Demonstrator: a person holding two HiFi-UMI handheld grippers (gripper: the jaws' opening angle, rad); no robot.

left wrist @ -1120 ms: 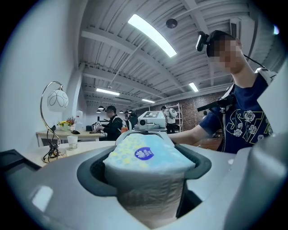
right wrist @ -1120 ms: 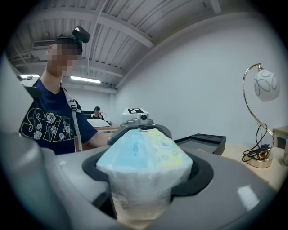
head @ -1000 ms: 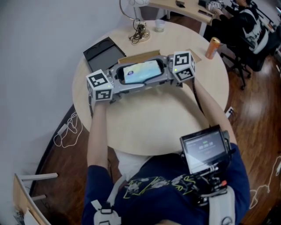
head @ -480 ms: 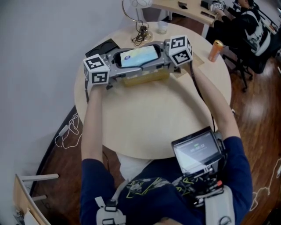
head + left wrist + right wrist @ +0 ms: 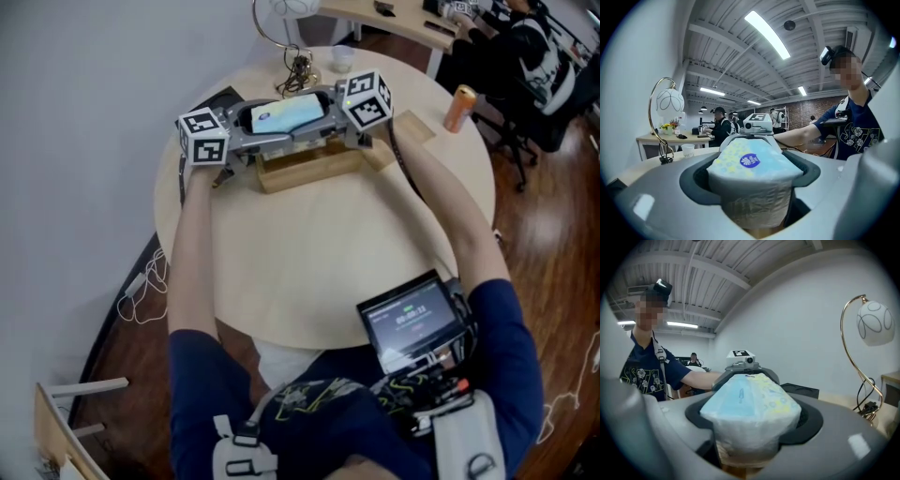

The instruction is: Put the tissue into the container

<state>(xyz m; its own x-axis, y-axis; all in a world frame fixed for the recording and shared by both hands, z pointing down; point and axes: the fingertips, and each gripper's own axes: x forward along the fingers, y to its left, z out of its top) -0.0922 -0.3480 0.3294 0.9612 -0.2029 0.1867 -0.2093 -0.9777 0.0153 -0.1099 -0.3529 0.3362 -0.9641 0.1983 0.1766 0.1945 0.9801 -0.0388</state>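
Tissue pack (image 5: 286,114) carried outward, arms (image 5: 192,253) outstretched (both)

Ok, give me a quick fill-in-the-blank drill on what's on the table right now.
1. The left hand-held gripper and right hand-held gripper are both shut on the ____.
2. The can near the edge of the table is ____.
3. Beside the lamp stands a small clear ____.
Missing words: tissue pack; orange; cup.
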